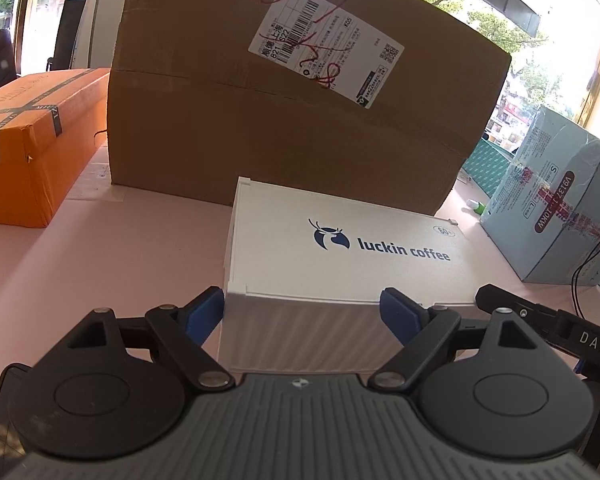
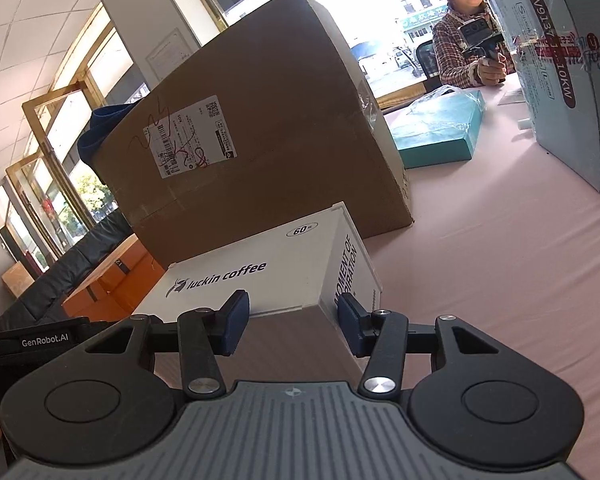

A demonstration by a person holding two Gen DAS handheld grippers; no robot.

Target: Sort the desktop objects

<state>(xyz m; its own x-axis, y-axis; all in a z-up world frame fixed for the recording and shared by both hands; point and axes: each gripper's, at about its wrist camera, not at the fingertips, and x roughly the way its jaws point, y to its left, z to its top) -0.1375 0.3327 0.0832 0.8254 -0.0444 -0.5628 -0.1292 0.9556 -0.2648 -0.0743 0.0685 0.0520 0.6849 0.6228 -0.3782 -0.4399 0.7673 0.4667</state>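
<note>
A white "luckin coffee" box (image 1: 340, 248) lies flat on the pink table (image 1: 100, 264), just in front of a large cardboard box. My left gripper (image 1: 302, 314) is open at the box's near end: its left pad (image 1: 204, 314) is level with the box's left edge and its right pad (image 1: 400, 316) is in front of the near face. My right gripper (image 2: 292, 322) is open too, with the near right corner of the white box (image 2: 260, 276) showing between its blue pads. Whether any pad touches the box is unclear.
The large cardboard box (image 1: 300, 120) stands behind the white one. An orange box (image 1: 32, 140) is at the left and a light blue carton (image 1: 560, 208) at the right. A flat teal box (image 2: 436, 128) lies farther back. A person (image 2: 472, 40) sits across the table holding a device.
</note>
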